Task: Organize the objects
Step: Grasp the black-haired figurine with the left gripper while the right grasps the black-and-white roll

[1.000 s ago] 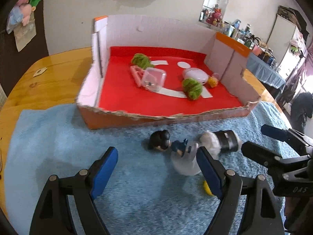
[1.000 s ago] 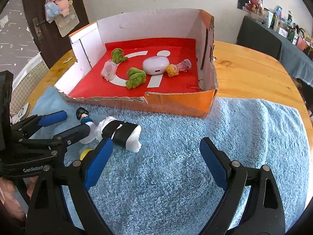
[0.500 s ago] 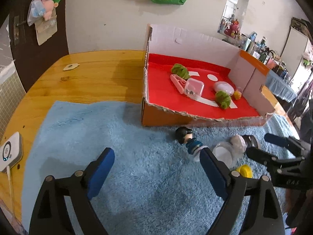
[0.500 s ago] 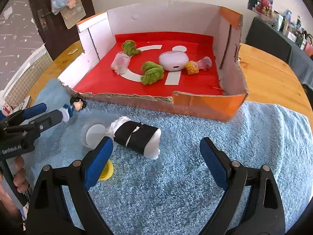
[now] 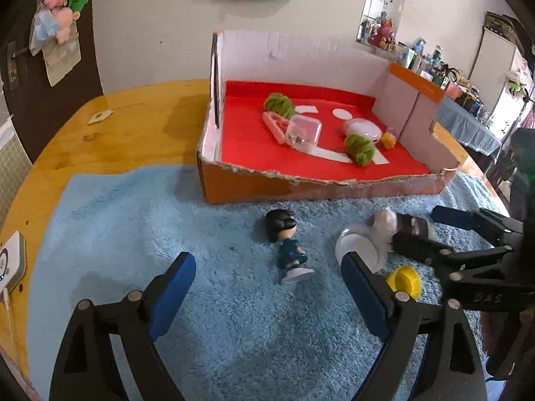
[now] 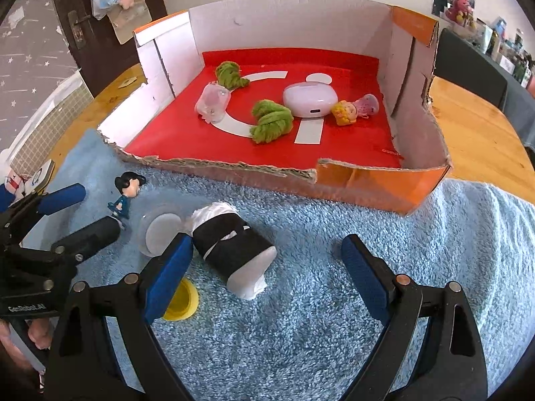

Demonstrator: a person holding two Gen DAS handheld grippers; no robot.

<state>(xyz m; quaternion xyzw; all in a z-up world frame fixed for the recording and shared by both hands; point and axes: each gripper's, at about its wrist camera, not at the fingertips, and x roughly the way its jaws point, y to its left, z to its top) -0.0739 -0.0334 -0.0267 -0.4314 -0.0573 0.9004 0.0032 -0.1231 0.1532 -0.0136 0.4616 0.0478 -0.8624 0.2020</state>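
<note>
The roll (image 6: 234, 250) lies centre-left, slanting lower right, inside the spread jaws of the right gripper (image 6: 267, 267); the left gripper (image 5: 267, 290), also spread, frames the figurine (image 5: 287, 244).

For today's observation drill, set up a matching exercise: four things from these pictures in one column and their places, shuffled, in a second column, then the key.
Things:
1. figurine
2. green yarn ball
3. yellow cap
4. white device

Places:
A. inside the cardboard box
B. on the bare wooden table
C. lying on the towel, between the left gripper's jaws
D. on the towel beside the clear cup

Pairs: 1-C, 2-A, 3-D, 4-B
</note>
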